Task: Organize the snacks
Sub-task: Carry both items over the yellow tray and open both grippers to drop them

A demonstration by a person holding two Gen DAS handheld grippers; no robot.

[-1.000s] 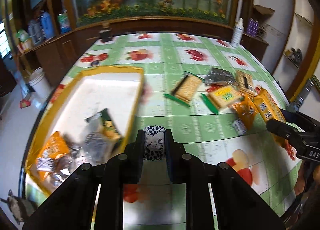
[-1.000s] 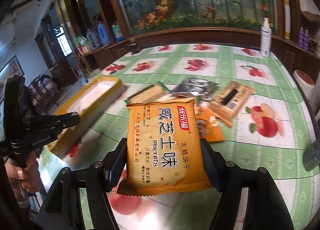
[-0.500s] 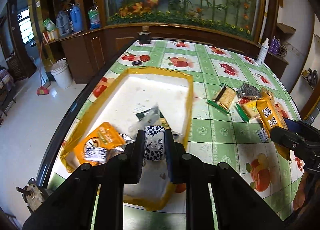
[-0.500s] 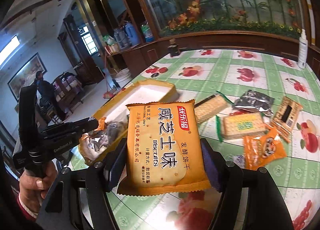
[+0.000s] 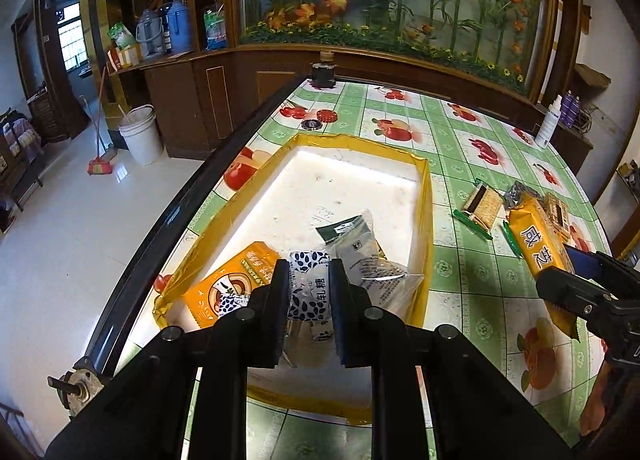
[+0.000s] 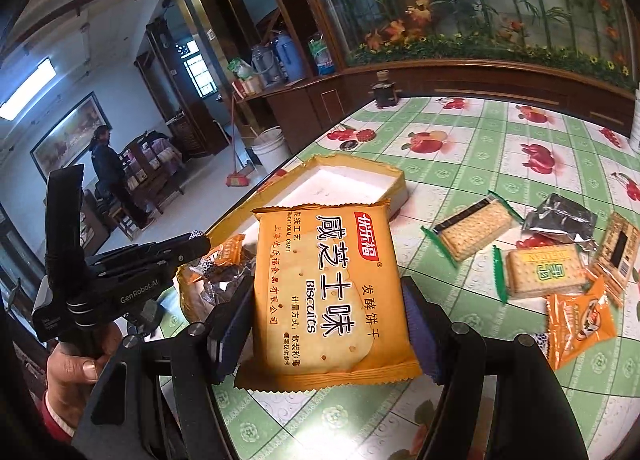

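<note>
Orange biscuit packet (image 6: 326,292) sits pinched between the jaws of my right gripper (image 6: 326,324), above the table edge beside the yellow-rimmed tray (image 5: 426,196). My left gripper (image 5: 309,296) pinches a small blue-and-white candy (image 5: 310,284) over the tray's near end, above other packets.

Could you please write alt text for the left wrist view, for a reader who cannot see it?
The left gripper pinches a small white candy packet with dark leaf print over a yellow-rimmed tray that already holds several snack packets. At right, the right gripper carries an orange biscuit pack above a green fruit-print tablecloth.
</note>
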